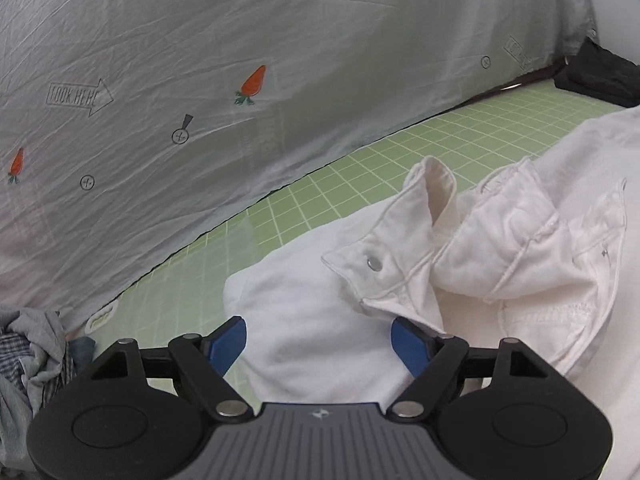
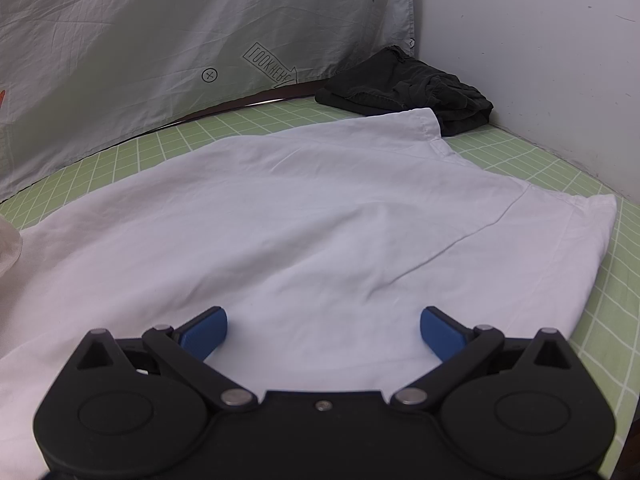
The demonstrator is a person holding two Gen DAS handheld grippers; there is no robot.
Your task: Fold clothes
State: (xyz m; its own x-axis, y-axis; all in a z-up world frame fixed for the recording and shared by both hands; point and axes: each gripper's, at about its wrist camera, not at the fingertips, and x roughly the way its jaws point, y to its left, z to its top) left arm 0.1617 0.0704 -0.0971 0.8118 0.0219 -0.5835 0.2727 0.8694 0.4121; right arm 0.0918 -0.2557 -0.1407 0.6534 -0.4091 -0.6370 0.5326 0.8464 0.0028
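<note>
Behind your bench hangs a grey printed sheet (image 1: 200, 80) with carrots and arrows, a white wall (image 2: 540, 40) to the right. The green grid mat (image 2: 600, 300) carries white trousers (image 1: 500, 240) spread across it, a dark folded garment (image 2: 408, 84) in the corner. Your left tool (image 1: 318, 340) and right tool (image 2: 324, 332) both sit spread over the white cloth, pinching nothing

Clearance, left gripper (image 1: 319, 342): jaws standing wide, nothing lying between them but white trousers (image 1: 500, 248) cloth. Open strip of green grid mat (image 1: 320, 184) running ahead. Hanging printed sheet (image 1: 240, 40) closing off the far side. Crumpled grey clothes pile (image 1: 32, 352) crowding the left.

Right gripper (image 2: 324, 332): spread wide over flat trousers (image 2: 320, 208). Dark folded garment (image 2: 404, 84) and wall (image 2: 540, 60) blocking the far right corner.
</note>
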